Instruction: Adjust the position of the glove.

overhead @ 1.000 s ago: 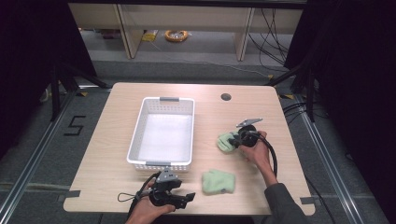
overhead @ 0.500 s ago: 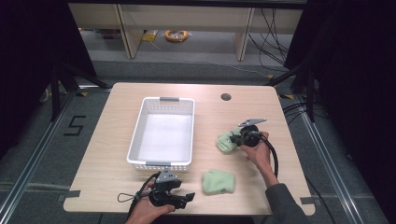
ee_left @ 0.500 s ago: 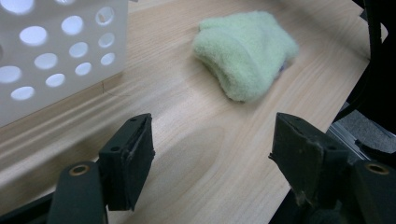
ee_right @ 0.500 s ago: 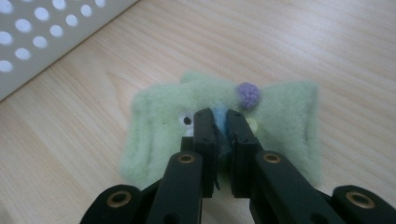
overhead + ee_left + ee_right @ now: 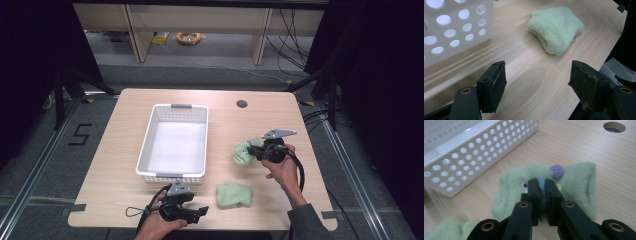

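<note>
The right gripper [image 5: 542, 192] is clamped on a fluffy pale green sock with a small purple pompom [image 5: 579, 185], its jaws having just been closing onto a fold of the fabric. Compared with a second ago, the sock is seen lifted slightly off the light wooden table [image 5: 120, 170], right of the white perforated plastic basket [image 5: 147, 145]. The grasp is judged secure, so carrying to the basket seems possible next. The left gripper [image 5: 536, 85] is held with jaws wide and empty near the table's front edge, a second fluffy pale green sock [image 5: 555, 27] lying flat ahead of it, apart.
</note>
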Tool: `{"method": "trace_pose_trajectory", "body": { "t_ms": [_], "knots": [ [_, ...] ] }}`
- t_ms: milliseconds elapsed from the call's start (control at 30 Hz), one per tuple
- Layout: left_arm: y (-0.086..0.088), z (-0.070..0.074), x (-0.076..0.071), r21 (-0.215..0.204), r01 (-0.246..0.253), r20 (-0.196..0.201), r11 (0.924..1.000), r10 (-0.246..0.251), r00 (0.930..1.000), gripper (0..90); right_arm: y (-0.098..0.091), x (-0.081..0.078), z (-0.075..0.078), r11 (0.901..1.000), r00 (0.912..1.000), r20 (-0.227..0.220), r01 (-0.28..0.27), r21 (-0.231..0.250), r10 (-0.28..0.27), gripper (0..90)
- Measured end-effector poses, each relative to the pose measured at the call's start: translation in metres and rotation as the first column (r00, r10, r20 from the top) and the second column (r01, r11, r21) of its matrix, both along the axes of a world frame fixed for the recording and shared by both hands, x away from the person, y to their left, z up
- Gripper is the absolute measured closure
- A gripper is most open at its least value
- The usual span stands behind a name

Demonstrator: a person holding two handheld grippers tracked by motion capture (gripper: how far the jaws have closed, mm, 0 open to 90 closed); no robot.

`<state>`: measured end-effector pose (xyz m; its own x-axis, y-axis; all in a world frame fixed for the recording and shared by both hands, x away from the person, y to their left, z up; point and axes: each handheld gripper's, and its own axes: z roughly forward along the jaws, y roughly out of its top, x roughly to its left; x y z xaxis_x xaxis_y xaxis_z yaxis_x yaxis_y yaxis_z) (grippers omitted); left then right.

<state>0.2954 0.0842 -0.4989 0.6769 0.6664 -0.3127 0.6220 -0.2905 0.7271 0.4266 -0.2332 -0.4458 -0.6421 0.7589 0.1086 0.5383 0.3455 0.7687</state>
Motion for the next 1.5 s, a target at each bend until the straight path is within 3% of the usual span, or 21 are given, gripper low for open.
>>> {"method": "trace_pose_trajectory", "body": {
  "t_ms": [67, 133, 233, 367, 500, 567, 633, 700, 800, 867, 933, 967, 1033, 1133, 1167, 1233, 1367, 1500],
  "knots": [
    [0.000, 0.000, 0.000, 0.002, -0.004, 0.002, 1.0000, 0.004, 1.0000, 28.5, 0.001, -0.008, 0.002, 0.9997, 0.9998, 0.008, -0.018, 0.017, 0.018, 84.8],
    [0.000, 0.000, 0.000, 0.002, -0.006, 0.004, 1.0000, 0.006, 1.0000, 28.5, 0.003, -0.018, 0.004, 0.9997, 0.9998, -0.017, -0.012, 0.021, 0.013, 84.8],
    [0.001, 0.001, 0.000, 0.003, -0.005, 0.004, 1.0000, 0.005, 1.0000, 28.4, 0.005, -0.030, 0.005, 0.9995, 0.9995, 0.017, -0.026, 0.016, 0.026, 84.7],
    [0.000, 0.001, -0.001, 0.005, -0.004, 0.006, 1.0000, 0.004, 1.0000, 27.7, 0.009, -0.045, 0.008, 0.9986, 0.9992, 0.014, -0.037, 0.037, 0.037, 84.7],
    [0.002, 0.001, 0.000, 0.017, 0.014, -0.007, 0.9998, -0.014, 0.9999, 26.5, 0.009, -0.055, 0.007, 0.9982, 0.9978, 0.036, -0.057, 0.017, 0.056, 84.6],
    [0.002, 0.001, 0.000, 0.024, 0.017, 0.010, 0.9996, -0.017, 0.9998, 25.8, 0.010, -0.062, 0.006, 0.9974, 0.9977, 0.025, -0.064, 0.034, 0.063, 84.6],
    [0.000, 0.001, 0.000, 0.005, -0.009, 0.013, 0.9999, 0.009, 0.9999, 25.7, 0.011, -0.070, 0.007, 0.9974, 0.9982, 0.002, -0.060, 0.039, 0.060, 84.5],
    [0.003, 0.001, 0.001, 0.023, 0.011, 0.014, 0.9997, -0.011, 0.9998, 25.7, 0.013, -0.076, 0.006, 0.9972, 0.9982, -0.007, -0.059, 0.045, 0.060, 84.5],
    [0.003, 0.001, 0.001, 0.018, 0.003, 0.014, 0.9998, -0.004, 0.9999, 25.7, 0.014, -0.083, 0.004, 0.9958, 0.9963, 0.018, -0.085, 0.036, 0.084, 84.4],
    [0.002, 0.001, 0.000, 0.018, 0.000, 0.020, 0.9998, -0.001, 0.9998, 25.8, 0.016, -0.090, 0.004, 0.9952, 0.9966, 0.003, -0.082, 0.052, 0.082, 84.4],
    [0.000, 0.000, 0.000, -0.006, -0.010, 0.017, 0.9999, 0.010, 0.9998, 26.1, 0.016, -0.093, 0.003, 0.9937, 0.9943, 0.031, -0.103, 0.043, 0.102, 84.4],
    [0.000, 0.001, 0.000, -0.006, -0.006, 0.015, 1.0000, 0.007, 0.9999, 26.2, 0.018, -0.097, 0.004, 0.9943, 0.9960, 0.003, -0.089, 0.059, 0.089, 84.4],
    [0.000, 0.001, -0.001, 0.005, 0.001, 0.019, 1.0000, -0.001, 0.9998, 26.9, 0.020, -0.102, 0.002, 0.9934, 0.9950, 0.009, -0.100, 0.055, 0.100, 84.3],
    [-0.002, 0.002, -0.002, -0.015, -0.007, 0.029, 0.9999, 0.008, 0.9996, 28.1, 0.022, -0.106, -0.001, 0.9904, 0.9929, 0.011, -0.119, 0.069, 0.119, 84.3],
    [-0.002, 0.003, -0.002, -0.019, 0.009, 0.023, 0.9998, -0.009, 0.9997, 28.5, 0.023, -0.109, -0.002, 0.9936, 0.9957, -0.002, -0.092, 0.066, 0.093, 84.2],
    [-0.004, 0.004, -0.003, -0.023, 0.021, 0.033, 0.9995, -0.020, 0.9993, 30.9, 0.025, -0.112, -0.005, 0.9912, 0.9944, -0.014, -0.103, 0.082, 0.105, 84.1],
    [-0.010, 0.005, -0.006, -0.024, 0.046, 0.050, 0.9986, -0.045, 0.9977, 34.1, 0.024, -0.115, -0.014, 0.9935, 0.9948, -0.017, -0.100, 0.056, 0.101, 83.8],
    [-0.014, 0.005, -0.006, -0.011, 0.070, 0.060, 0.9975, -0.069, 0.9958, 37.2, 0.024, -0.117, -0.023, 0.9914, 0.9929, -0.051, -0.103, 0.080, 0.107, 83.5]
  ]
}}
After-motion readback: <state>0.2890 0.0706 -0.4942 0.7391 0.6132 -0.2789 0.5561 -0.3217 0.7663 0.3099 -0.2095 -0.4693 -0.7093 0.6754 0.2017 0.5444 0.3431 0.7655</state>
